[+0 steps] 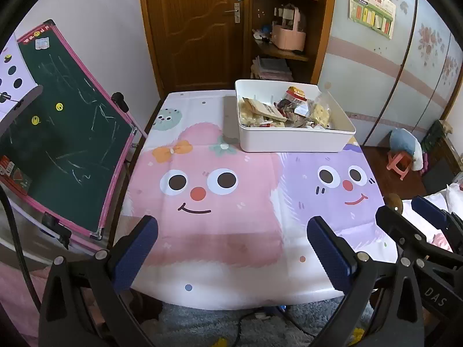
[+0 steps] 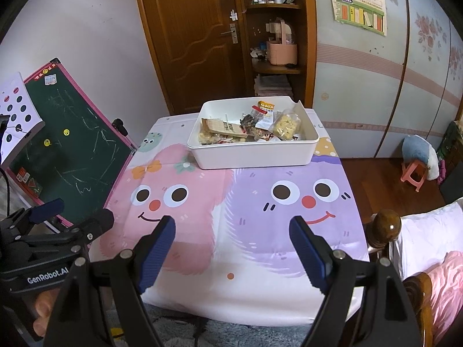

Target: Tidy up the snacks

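A white plastic bin (image 1: 292, 141) stands at the far side of the table and holds several snack packets (image 1: 277, 110); the bin also shows in the right wrist view (image 2: 254, 153), with its snack packets (image 2: 251, 127). My left gripper (image 1: 231, 234) is open and empty above the table's near edge. My right gripper (image 2: 233, 231) is open and empty beside it, over the near edge. The right gripper also shows in the left wrist view (image 1: 411, 211), and the left gripper shows in the right wrist view (image 2: 75, 211). Both are well short of the bin.
The table wears a cartoon-face cloth (image 1: 220, 202), pink and purple. A green chalkboard (image 1: 66, 133) leans at the left. A wooden door (image 1: 196, 26) and shelves (image 1: 286, 29) stand behind. A bed post (image 2: 386, 225), bedding and a pink stool (image 2: 413, 173) are at the right.
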Tool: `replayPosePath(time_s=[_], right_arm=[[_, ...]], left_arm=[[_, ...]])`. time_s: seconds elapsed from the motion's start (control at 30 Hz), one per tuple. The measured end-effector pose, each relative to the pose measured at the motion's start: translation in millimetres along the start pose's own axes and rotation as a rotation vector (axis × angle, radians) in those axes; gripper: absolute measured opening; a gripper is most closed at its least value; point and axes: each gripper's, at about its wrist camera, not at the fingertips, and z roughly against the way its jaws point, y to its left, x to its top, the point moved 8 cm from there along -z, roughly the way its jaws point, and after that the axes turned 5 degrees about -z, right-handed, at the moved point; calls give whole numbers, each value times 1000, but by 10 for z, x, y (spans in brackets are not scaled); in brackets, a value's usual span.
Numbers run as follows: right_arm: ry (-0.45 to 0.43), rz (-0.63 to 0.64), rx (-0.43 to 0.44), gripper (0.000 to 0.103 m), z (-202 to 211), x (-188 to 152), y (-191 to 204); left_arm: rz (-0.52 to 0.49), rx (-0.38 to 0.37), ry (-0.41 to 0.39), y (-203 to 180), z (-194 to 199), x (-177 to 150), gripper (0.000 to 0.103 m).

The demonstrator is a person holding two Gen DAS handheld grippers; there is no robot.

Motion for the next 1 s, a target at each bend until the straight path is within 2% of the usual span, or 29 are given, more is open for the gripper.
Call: replayPosePath(time_s=[1.0], right_arm=[[20, -1, 8, 81, -52, -27, -19]], left_arm=[[5, -15, 26, -8, -71, -78, 102]])
